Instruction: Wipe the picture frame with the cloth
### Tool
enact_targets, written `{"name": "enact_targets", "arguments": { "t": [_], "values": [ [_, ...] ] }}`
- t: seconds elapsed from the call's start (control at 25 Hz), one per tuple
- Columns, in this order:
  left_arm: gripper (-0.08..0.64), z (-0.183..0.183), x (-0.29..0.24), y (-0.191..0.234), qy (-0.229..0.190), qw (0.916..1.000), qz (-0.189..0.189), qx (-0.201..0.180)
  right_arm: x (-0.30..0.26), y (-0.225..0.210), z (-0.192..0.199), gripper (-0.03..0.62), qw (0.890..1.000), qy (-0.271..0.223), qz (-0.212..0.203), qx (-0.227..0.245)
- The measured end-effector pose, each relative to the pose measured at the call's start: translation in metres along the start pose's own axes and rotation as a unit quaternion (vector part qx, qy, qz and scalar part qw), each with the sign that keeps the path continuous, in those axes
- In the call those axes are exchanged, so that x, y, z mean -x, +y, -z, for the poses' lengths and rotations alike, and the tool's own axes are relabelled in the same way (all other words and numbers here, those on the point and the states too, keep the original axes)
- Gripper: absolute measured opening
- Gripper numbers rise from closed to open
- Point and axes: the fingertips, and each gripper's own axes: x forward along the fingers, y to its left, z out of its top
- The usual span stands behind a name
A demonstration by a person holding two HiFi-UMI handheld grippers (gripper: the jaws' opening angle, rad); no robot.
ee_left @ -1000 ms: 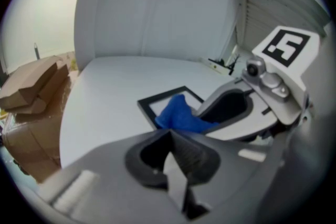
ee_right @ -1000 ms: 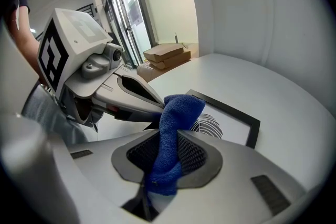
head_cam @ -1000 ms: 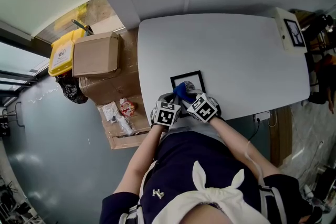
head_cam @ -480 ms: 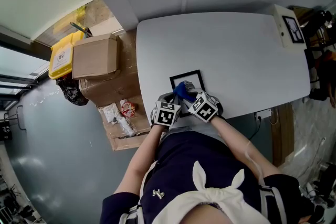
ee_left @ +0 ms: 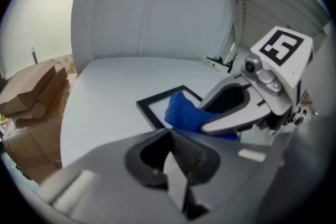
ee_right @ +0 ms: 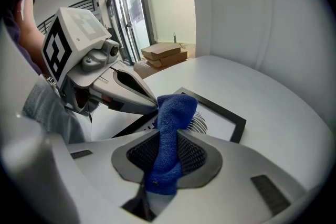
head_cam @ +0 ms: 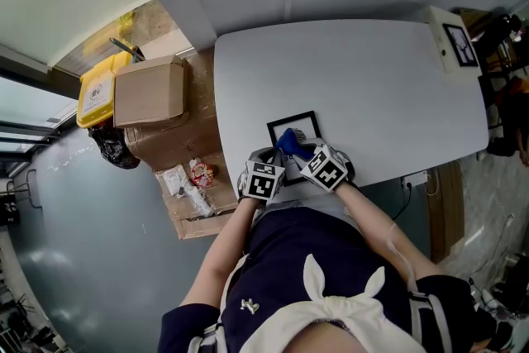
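Table (head_cam: 372,78): the picture frame (head_cam: 307,123) lies flat on it, close to me.

Progress, as I judge it: wiping is under way. The cloth is on the frame's near-left part, and the far and right parts are left to do.

Right gripper (ee_right: 167,140), over the frame's near edge: my jaws are clamped on the blue cloth (ee_right: 174,110), and its free end reaches past the tips onto the frame.

Left gripper (ee_left: 171,139), at the frame's near-left edge: jaws together. I can't tell whether they nip that edge.

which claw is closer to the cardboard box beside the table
Left. The left claw sits on the side toward the cardboard box; the right claw, gripping the blue cloth, lies farther from it.
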Motion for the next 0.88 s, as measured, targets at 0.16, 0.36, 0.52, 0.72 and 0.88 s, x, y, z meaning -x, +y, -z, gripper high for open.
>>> {"name": "enact_targets", "arguments": {
  "t": [0.16, 0.36, 0.52, 0.72, 0.88],
  "values": [
    [0.003, -0.001, 0.000, 0.001, -0.002, 1.0000, 0.001, -0.006, 0.003, -0.004, 0.001, 0.094, 1.000, 0.002, 0.007, -0.003],
    [0.003, -0.002, 0.000, 0.001, -0.008, 1.0000, 0.001, -0.005, 0.004, -0.009, 0.004, 0.094, 1.000, 0.007, 0.020, -0.001],
    [0.003, -0.001, 0.000, 0.002, -0.006, 1.0000, 0.000, -0.007, 0.007, -0.014, 0.006, 0.094, 1.000, 0.010, 0.029, -0.005],
    [0.003, -0.002, 0.001, 0.000, -0.005, 1.0000, 0.000, -0.008, 0.011, -0.020, 0.009, 0.094, 0.999, 0.013, 0.032, -0.007],
    [0.003, -0.003, 0.001, 0.001, -0.009, 0.9999, -0.005, -0.012, 0.013, -0.025, 0.011, 0.094, 0.999, 0.018, 0.039, -0.006]
  ]
}}
